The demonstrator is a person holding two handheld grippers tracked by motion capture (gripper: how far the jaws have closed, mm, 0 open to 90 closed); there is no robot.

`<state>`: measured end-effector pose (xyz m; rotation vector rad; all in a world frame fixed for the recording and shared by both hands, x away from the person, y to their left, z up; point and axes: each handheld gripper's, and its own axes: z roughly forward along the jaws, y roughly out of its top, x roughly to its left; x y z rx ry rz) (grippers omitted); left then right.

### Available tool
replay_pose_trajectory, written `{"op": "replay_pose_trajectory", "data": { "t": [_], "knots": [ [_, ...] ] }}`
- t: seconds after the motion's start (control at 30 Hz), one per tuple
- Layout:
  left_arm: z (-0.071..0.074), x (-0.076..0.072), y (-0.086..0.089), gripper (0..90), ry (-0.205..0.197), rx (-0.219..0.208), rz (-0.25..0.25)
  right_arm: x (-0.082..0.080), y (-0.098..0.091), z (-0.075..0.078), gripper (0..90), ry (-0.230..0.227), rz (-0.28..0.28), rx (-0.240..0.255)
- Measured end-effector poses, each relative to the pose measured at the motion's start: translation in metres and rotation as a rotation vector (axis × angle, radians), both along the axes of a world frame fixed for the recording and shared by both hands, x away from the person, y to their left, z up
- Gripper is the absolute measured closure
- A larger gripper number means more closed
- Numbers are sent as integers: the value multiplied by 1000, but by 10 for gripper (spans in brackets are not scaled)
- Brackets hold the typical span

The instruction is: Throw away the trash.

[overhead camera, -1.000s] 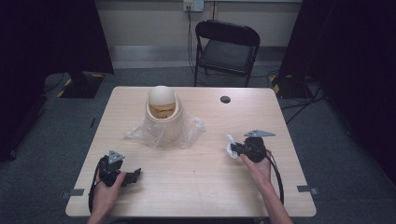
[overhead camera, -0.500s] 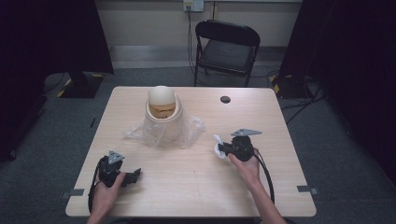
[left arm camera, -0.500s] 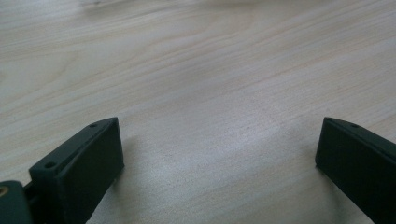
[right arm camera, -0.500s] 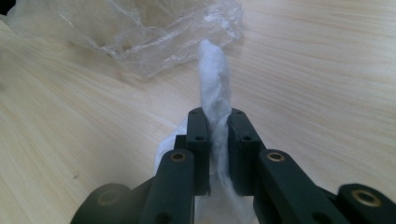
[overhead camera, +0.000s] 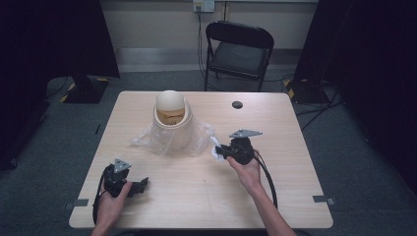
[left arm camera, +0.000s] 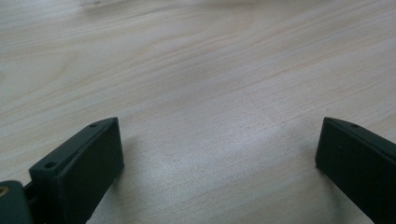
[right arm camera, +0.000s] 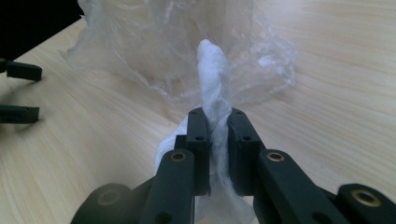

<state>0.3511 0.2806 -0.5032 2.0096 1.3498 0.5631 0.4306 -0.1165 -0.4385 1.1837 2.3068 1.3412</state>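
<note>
The left gripper [overhead camera: 140, 186] rests low near the table's [overhead camera: 196, 196] front left, jaws wide apart on nothing. The right gripper [overhead camera: 219, 152] pinches a white tissue wad [right arm camera: 214, 79], long axis pointing ahead at the crumpled plastic [overhead camera: 196, 140] around the mannequin head [overhead camera: 170, 115], just to its left. The right hand is nearer; a folding chair [overhead camera: 239, 49] stands beyond the pale wood tabletop.

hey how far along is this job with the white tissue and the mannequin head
Done: the right gripper is shut on the white tissue, lifted off the table. In hand: it holds the tissue beside the clear plastic sheet around the mannequin head. Left: the tissue hasn't touched the head; the left gripper rests open, apart.
</note>
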Motion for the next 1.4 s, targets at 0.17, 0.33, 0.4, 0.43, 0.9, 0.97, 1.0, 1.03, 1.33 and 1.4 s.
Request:
{"op": "replay_pose_trajectory", "data": {
  "t": [0.17,0.33,0.4,0.43,0.9,0.97,1.0,1.03,1.33,1.4],
  "knots": [
    [0,0,0,4,-1,1,0,2,13,9,815,-16,20,9],
    [0,0,0,4,-1,1,0,5,26,19,815,-28,44,15],
    [0,0,0,4,-1,1,0,6,32,23,815,-33,51,19],
    [0,0,0,4,-1,1,0,7,34,25,815,-35,55,22],
    [0,0,0,4,0,1,-1,19,67,45,816,-47,114,39],
    [0,0,0,4,0,1,-1,22,71,47,816,-45,116,45],
    [0,0,0,4,0,1,-1,23,74,49,816,-46,118,45],
    [0,0,0,4,0,2,-1,23,74,49,816,-46,118,45],
    [0,0,0,4,0,1,-1,36,102,63,816,-57,150,58],
    [0,0,0,4,0,1,0,40,107,66,816,-61,154,58]
  ]
}}
